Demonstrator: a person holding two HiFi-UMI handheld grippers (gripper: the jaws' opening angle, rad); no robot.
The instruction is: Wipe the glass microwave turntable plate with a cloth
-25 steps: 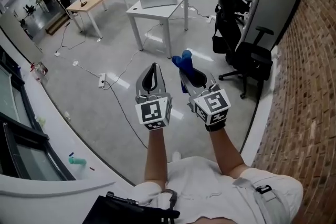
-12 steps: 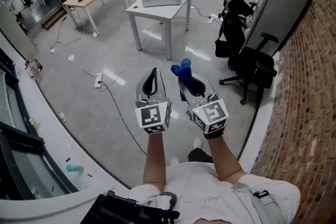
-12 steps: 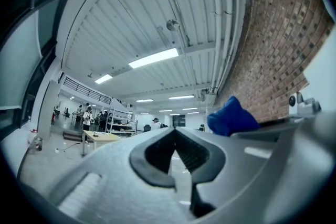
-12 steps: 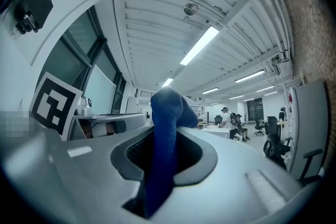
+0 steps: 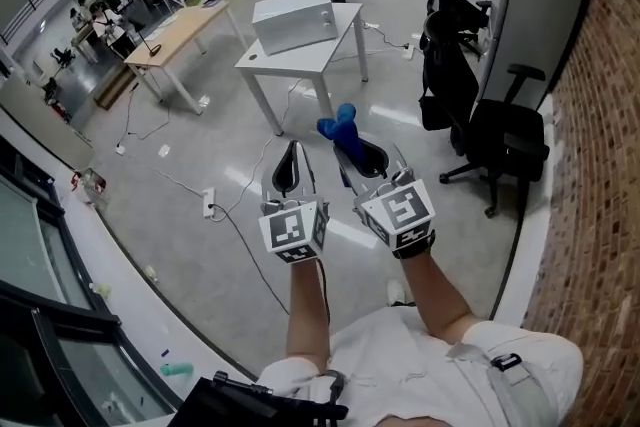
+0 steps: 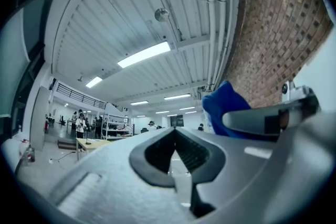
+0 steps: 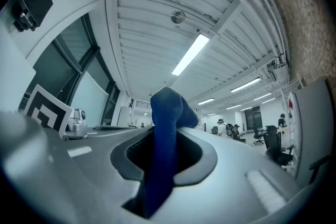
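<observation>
Holding blue cloth (image 5: pixel 338 123) clamped in right gripper (image 5: pixel 343 143), cloth end poking past the tips. On left gripper (image 5: pixel 290 148), jaws together, nothing between. Both held short of white table (image 5: pixel 335 45); microwave (image 5: pixel 293 19) sits on that table.

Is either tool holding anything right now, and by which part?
The right tool pinches the blue cloth along its length, a bunched end poking past the tips. The left tool is shut, empty.
</observation>
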